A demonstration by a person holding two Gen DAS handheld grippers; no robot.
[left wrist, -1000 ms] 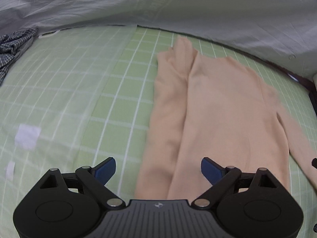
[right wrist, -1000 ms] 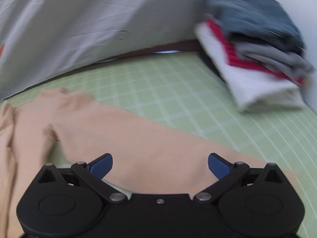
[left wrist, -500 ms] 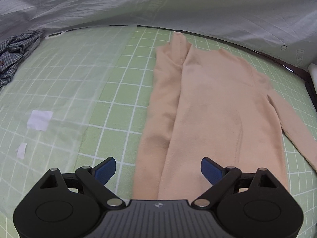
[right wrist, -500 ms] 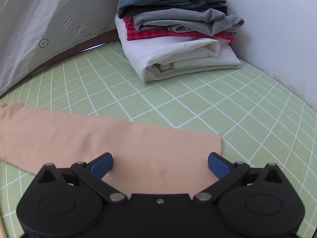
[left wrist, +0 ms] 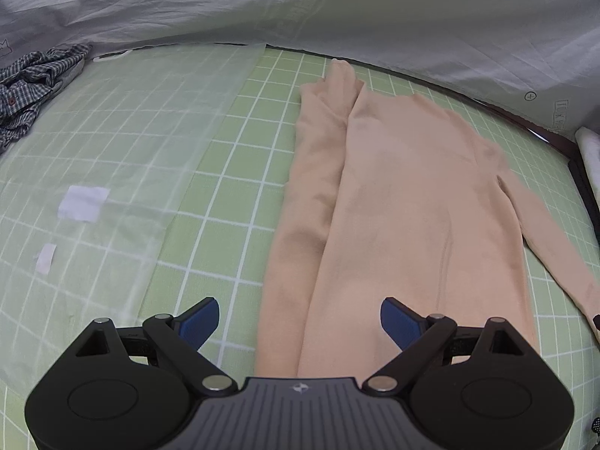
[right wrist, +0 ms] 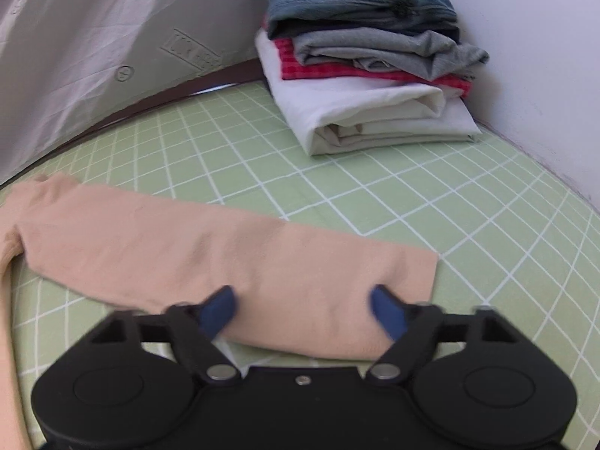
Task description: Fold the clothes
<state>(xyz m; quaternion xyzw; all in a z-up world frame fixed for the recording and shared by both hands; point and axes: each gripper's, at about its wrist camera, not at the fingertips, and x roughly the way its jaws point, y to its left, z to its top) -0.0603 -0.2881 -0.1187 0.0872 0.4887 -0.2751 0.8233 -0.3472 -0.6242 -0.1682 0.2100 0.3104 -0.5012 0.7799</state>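
Observation:
A peach long-sleeved top [left wrist: 405, 202] lies flat on the green grid mat [left wrist: 232, 172]. Its left sleeve is folded along the body; its right sleeve [right wrist: 232, 255] stretches out to the right. My left gripper [left wrist: 300, 318] is open and empty over the top's hem. My right gripper [right wrist: 302, 309] is open, its jaws straddling the sleeve near the cuff, fingers [right wrist: 217, 309] low over the cloth. Whether they touch it I cannot tell.
A stack of folded clothes [right wrist: 367, 60] stands at the back right by the white wall [right wrist: 543, 56]. A crumpled checked shirt [left wrist: 33, 82] lies far left. A grey-white sheet [left wrist: 337, 18] hangs behind the mat. A clear film with white tape patches [left wrist: 82, 202] covers the mat's left part.
My right gripper swung right along the sleeve to its cuff end, then came down closer with its jaws a little narrower. The left gripper drew back slightly.

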